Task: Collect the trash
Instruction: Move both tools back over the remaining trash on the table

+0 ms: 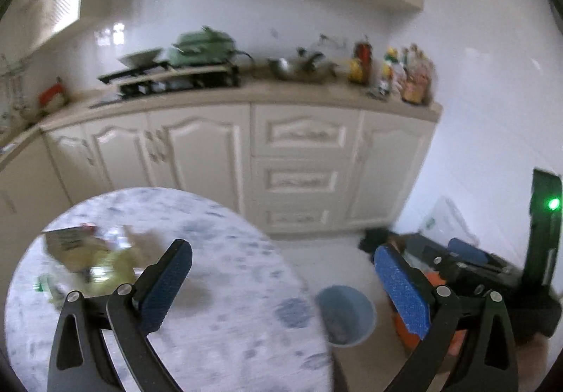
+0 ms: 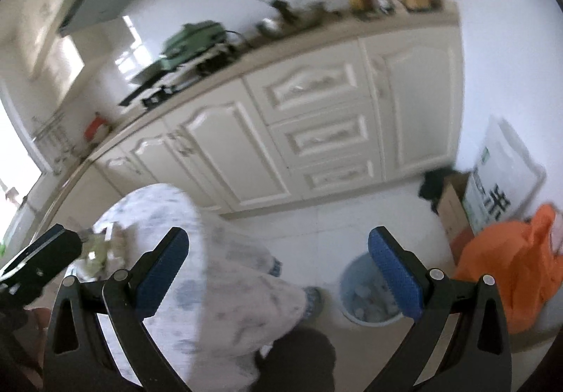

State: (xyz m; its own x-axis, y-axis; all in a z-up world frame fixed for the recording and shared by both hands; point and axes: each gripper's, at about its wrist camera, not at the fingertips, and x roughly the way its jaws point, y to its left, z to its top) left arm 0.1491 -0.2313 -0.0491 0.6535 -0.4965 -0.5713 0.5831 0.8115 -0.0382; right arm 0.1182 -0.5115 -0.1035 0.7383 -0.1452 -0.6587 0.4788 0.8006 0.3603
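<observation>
Above the round table, the left tool stands wide with nothing between its blue pads. Beside it, over the table's right edge and the floor, the right tool is equally wide and empty. Trash, a blurred heap of wrappers and paper, lies near the table's far left edge, well apart from both tools. On the floor just off the table's right edge stands a blue bin with scraps inside. Farther right lie an orange bag and a cardboard box, near the cream cabinets.
</observation>
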